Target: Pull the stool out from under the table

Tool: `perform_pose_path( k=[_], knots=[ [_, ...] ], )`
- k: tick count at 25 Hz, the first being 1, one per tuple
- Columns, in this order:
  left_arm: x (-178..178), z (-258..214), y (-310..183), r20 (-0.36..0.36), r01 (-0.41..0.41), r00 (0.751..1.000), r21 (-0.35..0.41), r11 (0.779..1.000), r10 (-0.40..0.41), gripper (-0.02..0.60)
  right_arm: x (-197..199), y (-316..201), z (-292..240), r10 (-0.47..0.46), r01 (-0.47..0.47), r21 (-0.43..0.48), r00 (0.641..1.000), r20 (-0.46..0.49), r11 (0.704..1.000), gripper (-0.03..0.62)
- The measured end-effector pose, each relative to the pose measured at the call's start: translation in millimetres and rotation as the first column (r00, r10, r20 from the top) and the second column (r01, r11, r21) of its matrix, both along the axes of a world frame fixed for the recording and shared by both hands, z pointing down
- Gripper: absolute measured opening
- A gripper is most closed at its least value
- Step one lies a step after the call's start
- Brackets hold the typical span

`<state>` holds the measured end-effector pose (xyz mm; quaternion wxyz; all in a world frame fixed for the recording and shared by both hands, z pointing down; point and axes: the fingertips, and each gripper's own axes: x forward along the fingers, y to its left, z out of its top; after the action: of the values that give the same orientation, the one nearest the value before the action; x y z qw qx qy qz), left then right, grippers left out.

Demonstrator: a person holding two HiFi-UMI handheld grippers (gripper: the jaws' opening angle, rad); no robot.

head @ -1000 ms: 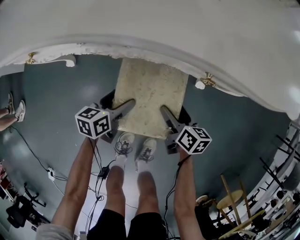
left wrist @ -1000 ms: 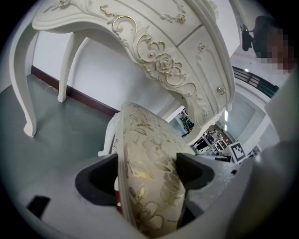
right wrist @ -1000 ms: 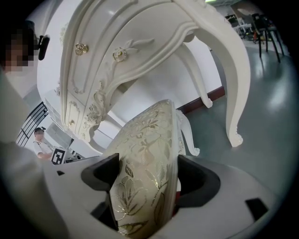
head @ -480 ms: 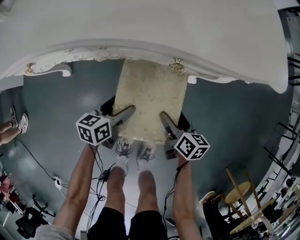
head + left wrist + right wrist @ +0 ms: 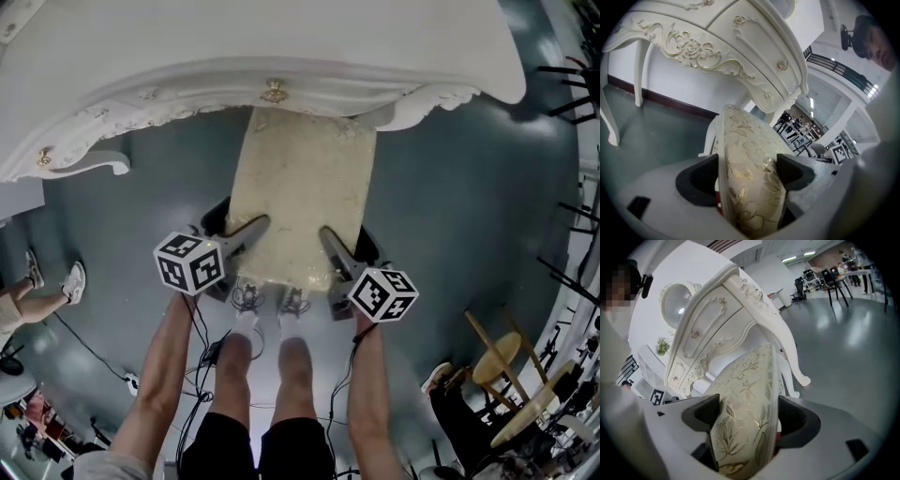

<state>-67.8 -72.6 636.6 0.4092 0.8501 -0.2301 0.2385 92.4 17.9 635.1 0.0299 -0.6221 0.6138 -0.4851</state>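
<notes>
bright, even indoor light throughout; white ceiling strip lamps (image 5: 790, 258) glow at the top of the right gripper view. the glossy grey-green floor (image 5: 450, 225) shows a pale sheen by the person's feet. all views bow hard at the edges (fisheye), and both gripper views have dark corners. the cream gold-patterned stool cushion (image 5: 750, 187) glints and softens nearest the lens.

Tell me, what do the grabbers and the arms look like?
The left gripper and right gripper are grey with black jaw pads. Each carries a white cube printed with black square markers, and a thin black cable hangs from each. The arms are bare, with no sleeves near the grippers.
</notes>
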Motion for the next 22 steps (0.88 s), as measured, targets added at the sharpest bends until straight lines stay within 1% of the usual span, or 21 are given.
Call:
perform_pose_path(
  k=[6,11,16,22],
  knots=[
    [26.2,-4.5,29.7,-0.018,-0.071,0.997,0.003,0.997,0.071,0.388,19.5,41.4,-6.2,0.074,-0.074,0.007,0.997,-0.015,0.997,0.387],
    [50.1,-6.9,54.7,-0.026,-0.136,0.99,0.002,0.991,0.136,0.388,36.8,76.9,-9.9,0.142,-0.142,0.008,0.99,-0.023,0.99,0.387],
    [78.9,-10.7,78.5,-0.031,-0.222,0.975,0.007,0.975,0.222,0.388,54.9,113.4,-13.4,0.231,-0.23,0.016,0.973,-0.024,0.973,0.387],
    [117.0,-7.1,108.7,-0.038,-0.307,0.951,0.007,0.952,0.307,0.388,81.8,155.5,-10.4,0.318,-0.318,0.019,0.948,-0.028,0.948,0.387]
  ],
)
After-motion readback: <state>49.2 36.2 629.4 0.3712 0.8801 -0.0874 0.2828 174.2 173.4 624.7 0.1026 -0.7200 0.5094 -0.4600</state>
